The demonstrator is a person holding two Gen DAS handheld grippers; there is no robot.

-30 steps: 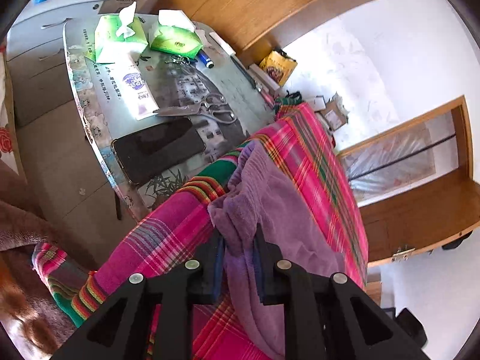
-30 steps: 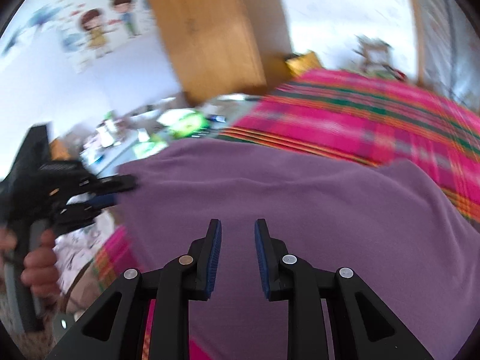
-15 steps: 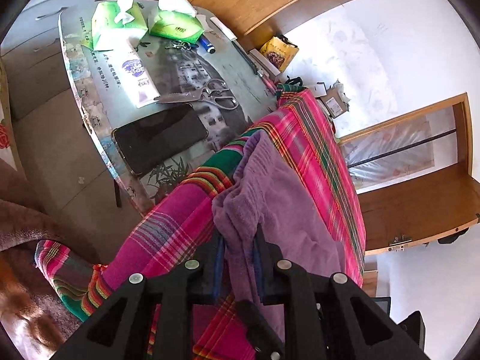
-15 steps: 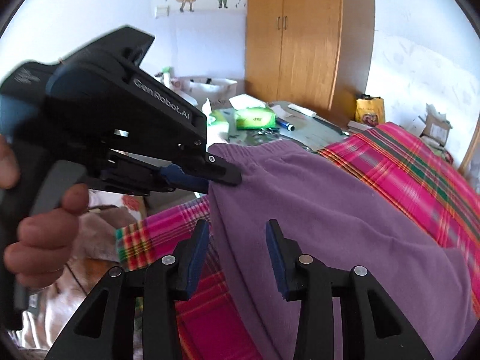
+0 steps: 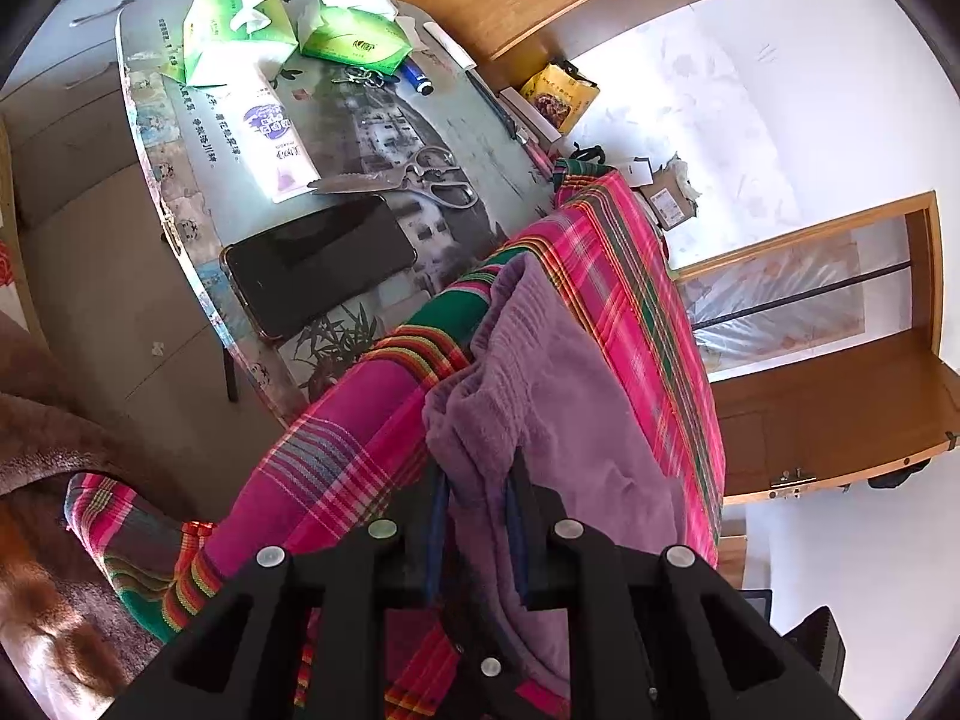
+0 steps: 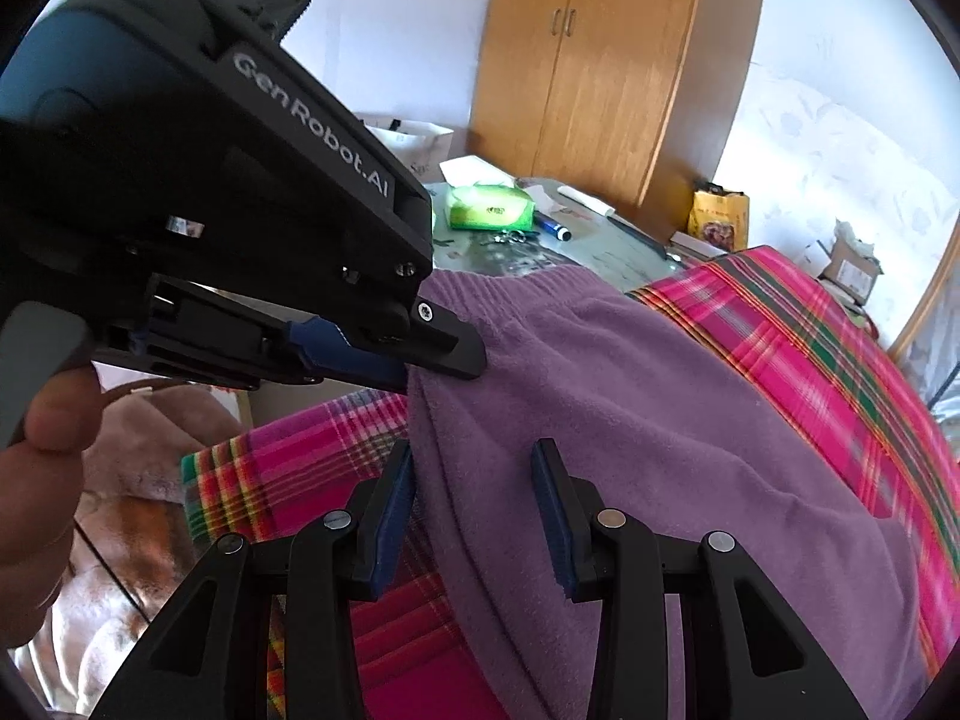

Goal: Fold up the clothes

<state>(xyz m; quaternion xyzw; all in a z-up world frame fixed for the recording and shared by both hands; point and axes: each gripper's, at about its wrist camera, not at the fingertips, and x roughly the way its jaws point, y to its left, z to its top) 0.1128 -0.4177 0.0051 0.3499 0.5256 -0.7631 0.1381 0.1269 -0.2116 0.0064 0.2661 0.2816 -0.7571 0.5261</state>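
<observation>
A purple fleece garment (image 5: pixel 558 396) lies spread over a pink plaid cloth (image 5: pixel 360 420). My left gripper (image 5: pixel 477 480) is shut on a bunched corner near the ribbed waistband. In the right wrist view the same gripper (image 6: pixel 444 354) comes in from the left, pinching the garment (image 6: pixel 660 420) at its left edge, with a person's hand (image 6: pixel 36 480) on its handle. Just below it, my right gripper (image 6: pixel 474 480) stands open. The garment's left edge runs down between its fingers, and the pads do not press on it.
Beyond the plaid cloth (image 6: pixel 810 324) stands a table (image 5: pixel 180 192) with a black phone (image 5: pixel 318 264), scissors (image 5: pixel 420 177), tissue packs (image 5: pixel 354 39) and a pen. A wooden wardrobe (image 6: pixel 600 72) is behind it. A brown blanket (image 5: pixel 36 600) lies lower left.
My right gripper swung left along the garment to its edge beside the left gripper, and its jaws widened. The left gripper kept its grip and barely moved.
</observation>
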